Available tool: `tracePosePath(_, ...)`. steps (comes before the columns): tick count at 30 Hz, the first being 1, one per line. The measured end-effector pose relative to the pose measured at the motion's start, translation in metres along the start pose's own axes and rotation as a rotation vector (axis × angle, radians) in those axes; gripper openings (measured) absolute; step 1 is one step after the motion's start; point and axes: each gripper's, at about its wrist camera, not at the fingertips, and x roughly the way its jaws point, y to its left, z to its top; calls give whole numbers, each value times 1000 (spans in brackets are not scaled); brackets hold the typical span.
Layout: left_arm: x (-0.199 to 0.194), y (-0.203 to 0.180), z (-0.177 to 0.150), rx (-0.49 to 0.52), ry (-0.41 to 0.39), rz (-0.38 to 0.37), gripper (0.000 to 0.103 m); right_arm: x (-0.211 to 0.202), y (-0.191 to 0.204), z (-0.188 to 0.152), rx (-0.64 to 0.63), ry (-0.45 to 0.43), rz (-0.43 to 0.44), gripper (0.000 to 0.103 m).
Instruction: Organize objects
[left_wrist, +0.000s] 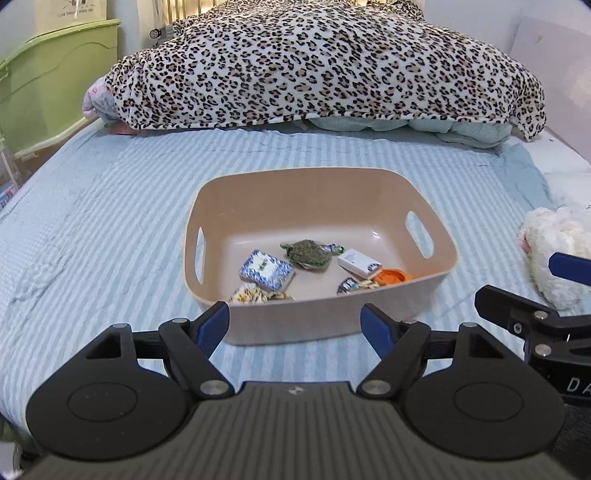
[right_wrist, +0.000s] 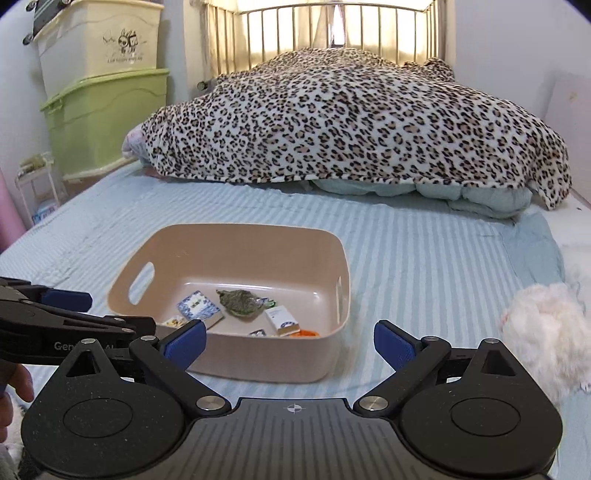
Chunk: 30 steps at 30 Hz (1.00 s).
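Observation:
A beige plastic basket (left_wrist: 317, 184) with handle slots stands on the striped bed; it also shows in the right wrist view (right_wrist: 236, 236). Inside lie a blue patterned box (left_wrist: 266, 273), a green packet (left_wrist: 306, 253), a white box (left_wrist: 358, 264), an orange item (left_wrist: 393, 277) and other small packets. My left gripper (left_wrist: 295, 326) is open and empty, just in front of the basket's near wall. My right gripper (right_wrist: 290, 343) is open and empty, near the basket's front right corner. A white fluffy toy (right_wrist: 546, 332) lies right of the basket.
A leopard-print blanket (left_wrist: 325, 62) is heaped across the far end of the bed over pale green bedding. Green and cream storage boxes (right_wrist: 107, 110) are stacked at the left beside the bed. Metal bed rails (right_wrist: 332, 29) stand at the back. A wall runs along the right.

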Motion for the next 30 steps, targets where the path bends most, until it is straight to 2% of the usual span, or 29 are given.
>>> tracePosePath(16,-74,4,-42,-22,-50,9,79,-68,12,-29,6,-15,25,99)
tracePosePath(30,-105,6,-67,-34,-45,-7,79,-98,19,-48,12,7,44,99)
